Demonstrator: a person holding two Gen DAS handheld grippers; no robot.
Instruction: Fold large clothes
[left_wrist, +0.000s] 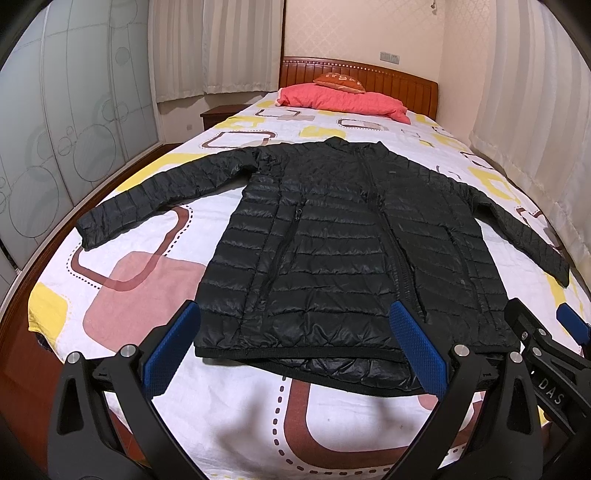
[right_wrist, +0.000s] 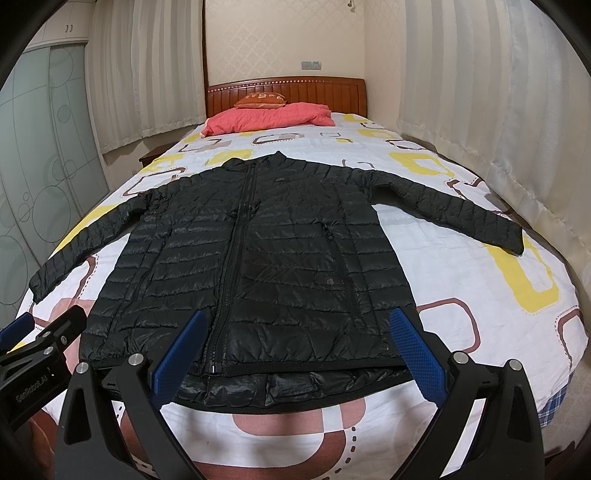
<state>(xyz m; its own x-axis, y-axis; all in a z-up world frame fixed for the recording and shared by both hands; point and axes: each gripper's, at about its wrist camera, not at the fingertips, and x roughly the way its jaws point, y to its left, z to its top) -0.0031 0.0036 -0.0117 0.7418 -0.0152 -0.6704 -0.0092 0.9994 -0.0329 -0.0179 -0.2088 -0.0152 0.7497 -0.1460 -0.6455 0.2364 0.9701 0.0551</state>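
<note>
A black quilted puffer jacket (left_wrist: 343, 240) (right_wrist: 258, 258) lies flat on the bed, front up and zipped, collar toward the headboard, both sleeves spread out sideways. My left gripper (left_wrist: 295, 332) hovers open above the jacket's hem, its blue pads wide apart and holding nothing. Open too, my right gripper (right_wrist: 299, 336) hangs over the hem near the zipper's lower end with nothing between its pads. The right gripper's body (left_wrist: 546, 350) shows at the right edge of the left wrist view. In the right wrist view the left gripper's body (right_wrist: 40, 350) shows at the left edge.
The bed (left_wrist: 236, 424) has a white cover with yellow, pink and brown squares. A coral quilt (left_wrist: 343, 99) and an orange cushion (left_wrist: 338, 81) lie by the wooden headboard (left_wrist: 399, 79). Curtains hang on both sides; frosted wardrobe doors (left_wrist: 55, 140) stand at the left.
</note>
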